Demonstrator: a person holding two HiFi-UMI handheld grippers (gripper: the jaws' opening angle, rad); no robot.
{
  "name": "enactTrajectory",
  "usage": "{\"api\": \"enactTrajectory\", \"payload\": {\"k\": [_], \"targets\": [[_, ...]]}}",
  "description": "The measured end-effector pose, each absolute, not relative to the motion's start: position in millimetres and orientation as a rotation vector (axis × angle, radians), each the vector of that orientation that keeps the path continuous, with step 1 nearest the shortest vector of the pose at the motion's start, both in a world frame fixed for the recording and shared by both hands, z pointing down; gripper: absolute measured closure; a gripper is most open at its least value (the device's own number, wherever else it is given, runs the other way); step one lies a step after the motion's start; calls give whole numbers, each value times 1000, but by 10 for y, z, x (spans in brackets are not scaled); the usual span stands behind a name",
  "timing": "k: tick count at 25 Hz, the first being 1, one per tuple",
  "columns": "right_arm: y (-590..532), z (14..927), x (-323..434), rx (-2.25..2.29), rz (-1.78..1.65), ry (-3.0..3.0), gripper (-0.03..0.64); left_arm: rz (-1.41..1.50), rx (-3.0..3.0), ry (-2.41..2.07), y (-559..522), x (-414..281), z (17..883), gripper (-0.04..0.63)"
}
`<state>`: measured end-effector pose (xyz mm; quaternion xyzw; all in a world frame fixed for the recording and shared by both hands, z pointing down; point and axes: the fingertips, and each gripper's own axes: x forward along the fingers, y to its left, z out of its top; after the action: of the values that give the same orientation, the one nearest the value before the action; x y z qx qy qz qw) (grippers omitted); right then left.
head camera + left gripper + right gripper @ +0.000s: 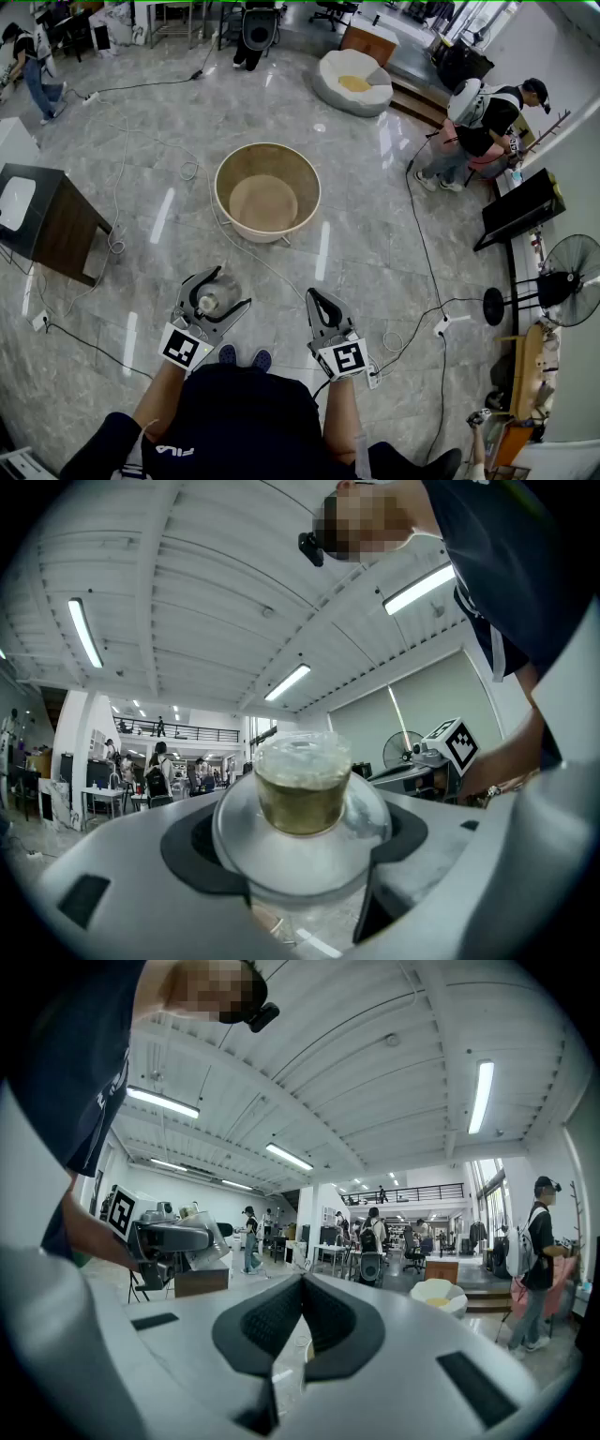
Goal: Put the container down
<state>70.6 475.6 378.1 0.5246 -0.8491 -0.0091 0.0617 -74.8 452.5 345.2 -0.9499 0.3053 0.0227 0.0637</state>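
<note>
Carrying was the step in hand: the container (302,794), a clear pot with a yellowish fill, sat clamped between the wide-spread jaws of the left gripper (225,289), low and left of centre in the head view and well above the floor (375,253). The jaws stood about as far apart as they go, yet the pot filled the gap, so it looked gripped, not loose. The right gripper (319,305), just right of centre, was empty, its jaws pinched together. A big round tub (265,202) stood on the floor above the grippers in the frame, well apart from them. Nothing had been set down yet. By my reading, the next move called for lowering the left gripper to a flat spot, keeping the pot upright, and letting go only once its base rested.
</note>
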Motion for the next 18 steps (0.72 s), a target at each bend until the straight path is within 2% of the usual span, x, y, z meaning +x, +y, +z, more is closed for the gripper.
{"api": "enactTrajectory", "payload": {"k": [18], "targets": [[4707,3771,719,1540,-56,-2584,586,58,-2853,933,4472,-736,3459,236]]}}
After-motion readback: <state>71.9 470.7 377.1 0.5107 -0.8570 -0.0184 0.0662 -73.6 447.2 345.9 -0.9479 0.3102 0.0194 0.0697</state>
